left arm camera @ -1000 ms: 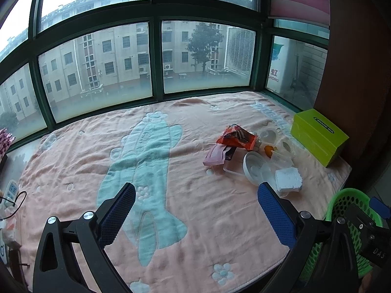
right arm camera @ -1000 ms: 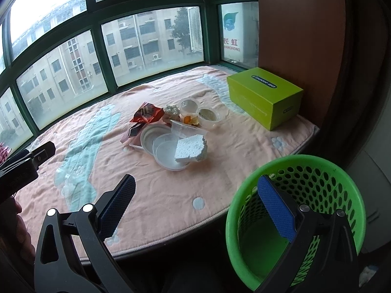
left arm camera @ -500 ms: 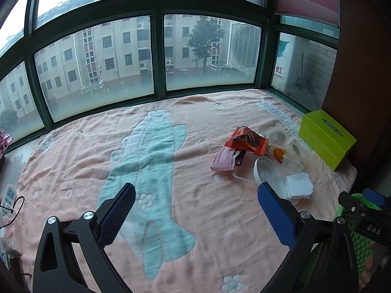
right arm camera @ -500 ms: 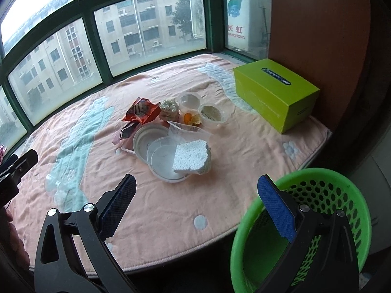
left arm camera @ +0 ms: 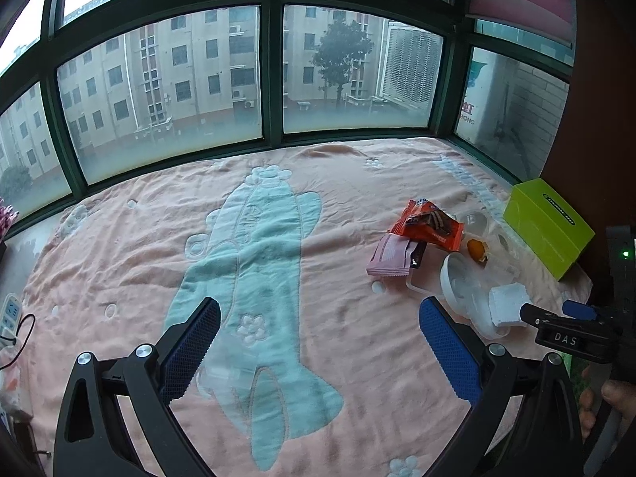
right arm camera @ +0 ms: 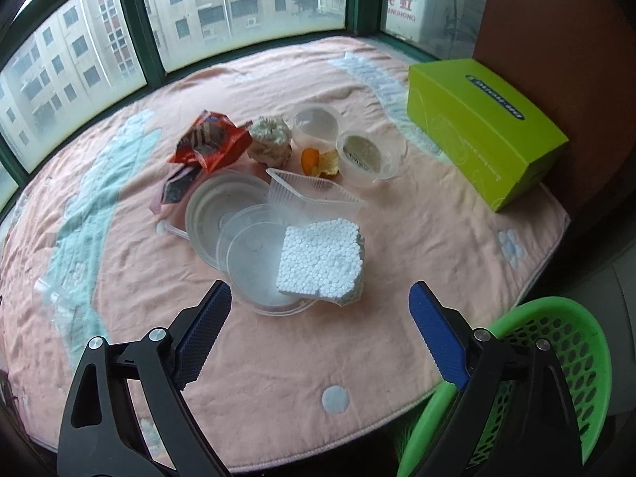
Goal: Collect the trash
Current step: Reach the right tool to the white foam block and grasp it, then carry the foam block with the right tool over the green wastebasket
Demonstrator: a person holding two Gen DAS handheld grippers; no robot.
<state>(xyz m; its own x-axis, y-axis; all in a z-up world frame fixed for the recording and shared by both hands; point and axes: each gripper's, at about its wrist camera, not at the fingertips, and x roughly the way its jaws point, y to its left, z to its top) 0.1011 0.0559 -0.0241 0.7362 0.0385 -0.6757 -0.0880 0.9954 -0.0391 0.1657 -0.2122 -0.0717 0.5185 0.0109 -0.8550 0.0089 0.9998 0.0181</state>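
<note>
Trash cluster sits on the blanket [right arm camera: 397,298], right of its middle. Foam block [right arm camera: 322,260] lies nearest, resting on stacked round lids [right arm camera: 254,254]. Rectangular tray [right arm camera: 314,194] just behind the foam. Snack wrapper [right arm camera: 210,143] at far left of the cluster, crumpled wad [right arm camera: 270,139] beside it, peel [right arm camera: 320,163] and two round cups [right arm camera: 365,153] further right. Tissue box [right arm camera: 481,127] at far right, apart. Basket [right arm camera: 556,377] below the blanket edge, near right.
</note>
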